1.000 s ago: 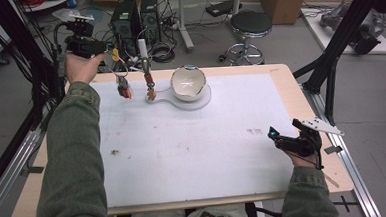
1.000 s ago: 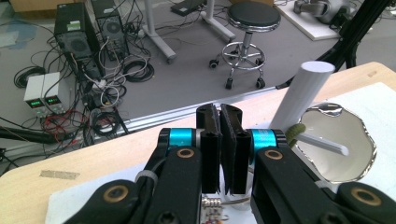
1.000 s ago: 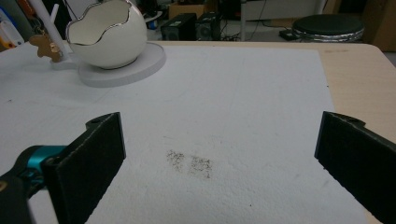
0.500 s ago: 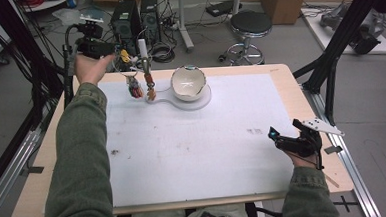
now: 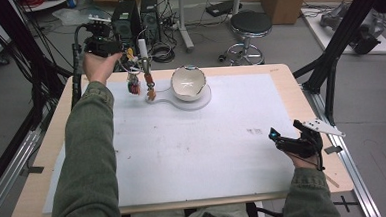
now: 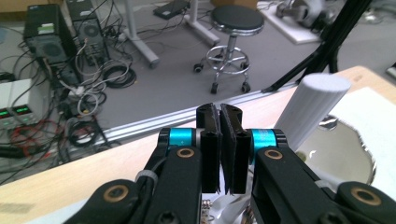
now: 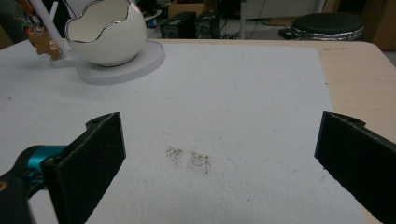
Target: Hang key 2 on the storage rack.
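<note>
A white egg-shaped bowl [image 5: 188, 82] [image 7: 105, 30] with a silver rim sits on a round white base [image 5: 203, 100] [image 7: 140, 60] at the far middle of the table. Left of it rises a white ribbed post [image 5: 142, 48] [image 6: 313, 107] with small coloured trinkets [image 5: 134, 85] [image 7: 44, 42] hanging from it. My left gripper [image 5: 108, 45] [image 6: 222, 116] is raised just left of the post, its jaws shut with nothing visible between them. My right gripper [image 5: 288, 142] [image 7: 219, 154] rests low at the table's right front, jaws wide open over the mat.
A white mat [image 5: 193, 148] with a grey smudge [image 7: 189, 158] covers most of the wooden table [image 5: 43, 161]. Beyond the far edge stand a black stool [image 5: 249, 25] and computer towers [image 5: 126, 17] among cables. Black frame struts [image 5: 338, 46] rise at the right.
My left hand has carried its gripper to the right, closer to the post and trinkets. The right gripper has stayed where it was.
</note>
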A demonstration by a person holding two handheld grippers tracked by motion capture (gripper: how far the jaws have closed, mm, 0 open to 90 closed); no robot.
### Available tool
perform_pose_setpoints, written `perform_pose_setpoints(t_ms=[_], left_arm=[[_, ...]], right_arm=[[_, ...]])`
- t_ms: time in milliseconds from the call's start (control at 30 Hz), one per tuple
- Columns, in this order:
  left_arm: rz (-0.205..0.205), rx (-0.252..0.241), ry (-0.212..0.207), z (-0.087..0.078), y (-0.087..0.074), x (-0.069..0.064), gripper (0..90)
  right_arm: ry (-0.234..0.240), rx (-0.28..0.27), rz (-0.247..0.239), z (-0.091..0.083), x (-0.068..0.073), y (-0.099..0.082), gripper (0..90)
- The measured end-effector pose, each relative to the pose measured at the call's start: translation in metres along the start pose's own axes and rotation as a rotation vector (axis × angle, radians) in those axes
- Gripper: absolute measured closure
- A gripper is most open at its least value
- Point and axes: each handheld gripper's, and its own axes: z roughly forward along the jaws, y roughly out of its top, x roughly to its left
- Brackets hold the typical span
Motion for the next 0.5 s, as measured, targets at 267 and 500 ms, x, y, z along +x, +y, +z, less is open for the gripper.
perform_pose_setpoints(t_ms=[267,500], left_arm=[[0.02,0.033,-0.021,0.016,-0.005,-0.008,86.4],[0.002,0.048,-0.031,0.02,-0.006,-0.01,86.4]], right_arm=[[-0.007,-0.005,0.006,-0.003,-0.001,-0.001,0.8],[-0.004,-0.002,0.006,-0.001,-0.001,-0.001,0.8]])
